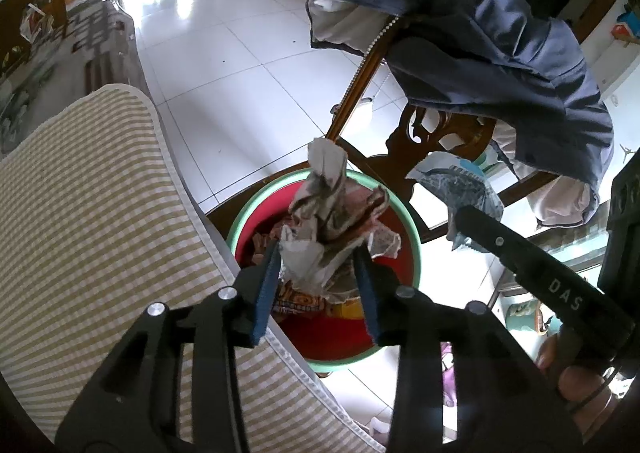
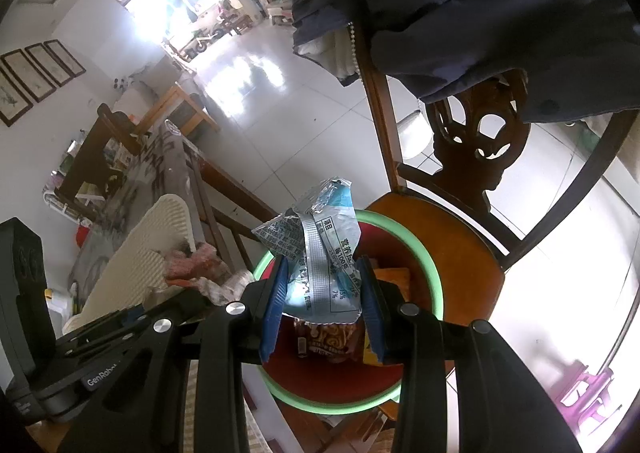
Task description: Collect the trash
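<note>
**Careful now: two bits of trash up over the bowl**

Low in the middle of the left wrist view: left gripper point(image 1: 318, 273), squeezed shut on a crumpled paper point(image 1: 332, 221). Held up over the bowl point(image 1: 240, 225), red inside with a green rim, sitting on the wooden chair point(image 2: 472, 253). Low in the middle of the right wrist view: right gripper point(image 2: 324, 293), pinched on a shiny snack wrapper point(image 2: 316, 249), also above that same bowl. Already inside, low down: a few snack packets point(image 2: 324, 337).

Just left of the bowl in the left view: a striped cushion point(image 1: 92, 221), very near the rim. Up at the top right: a dark blue jacket point(image 1: 480, 25), draped over the chair back.

Could go wrong like this, probably. Light paper, so a drift sideways and a landing on the cushion or the white floor point(image 1: 224, 53). Both grippers close together over one small bowl, so a bump is likely. Sticky or snagged wrapper, so maybe no drop at all. Hard knock on the rim, and maybe a bowl sliding off the chair seat.
</note>
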{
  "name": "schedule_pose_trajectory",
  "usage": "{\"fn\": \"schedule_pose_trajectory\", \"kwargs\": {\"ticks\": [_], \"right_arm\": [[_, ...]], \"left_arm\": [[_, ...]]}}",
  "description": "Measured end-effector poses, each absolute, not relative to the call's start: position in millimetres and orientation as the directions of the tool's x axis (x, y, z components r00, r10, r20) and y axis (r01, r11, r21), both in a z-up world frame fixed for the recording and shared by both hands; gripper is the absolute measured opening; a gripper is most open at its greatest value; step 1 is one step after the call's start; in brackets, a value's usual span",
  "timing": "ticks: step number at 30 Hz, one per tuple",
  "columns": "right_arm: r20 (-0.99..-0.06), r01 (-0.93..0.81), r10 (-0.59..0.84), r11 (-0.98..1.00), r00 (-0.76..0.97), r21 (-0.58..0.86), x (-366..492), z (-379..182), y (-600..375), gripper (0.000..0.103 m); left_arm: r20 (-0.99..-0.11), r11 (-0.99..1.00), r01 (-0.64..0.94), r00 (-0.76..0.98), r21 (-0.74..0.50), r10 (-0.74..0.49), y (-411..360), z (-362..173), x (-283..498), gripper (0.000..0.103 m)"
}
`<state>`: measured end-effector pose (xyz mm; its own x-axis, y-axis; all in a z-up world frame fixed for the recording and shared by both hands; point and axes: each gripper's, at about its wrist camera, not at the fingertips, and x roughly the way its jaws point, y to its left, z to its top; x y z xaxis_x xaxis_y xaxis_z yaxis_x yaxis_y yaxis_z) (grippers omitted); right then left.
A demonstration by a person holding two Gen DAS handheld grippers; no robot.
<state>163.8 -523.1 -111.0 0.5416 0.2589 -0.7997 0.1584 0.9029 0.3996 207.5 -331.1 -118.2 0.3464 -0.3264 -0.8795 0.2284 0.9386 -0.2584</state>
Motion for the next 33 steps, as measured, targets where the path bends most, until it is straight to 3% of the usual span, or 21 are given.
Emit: {"fn": "schedule_pose_trajectory", "kwargs": {"ticks": [27, 33], "right_arm": [[-0.829, 0.139, 0.268, 0.915, 0.49, 0.378, 162.5, -126.1, -507.3, 0.037], [-0.824, 0.15, 0.267, 0.91, 0.5, 0.386, 161.6, -127.0, -507.5, 0.061]], "left_arm": [[-0.846, 0.95, 0.237, 0.445, -0.205, -0.294, -319.5, -88.3, 193.8, 0.05], [-0.836, 0.955, 0.231, 0.472, -0.189, -0.279, -315.9, -81.9, 188.2, 0.056]]}}
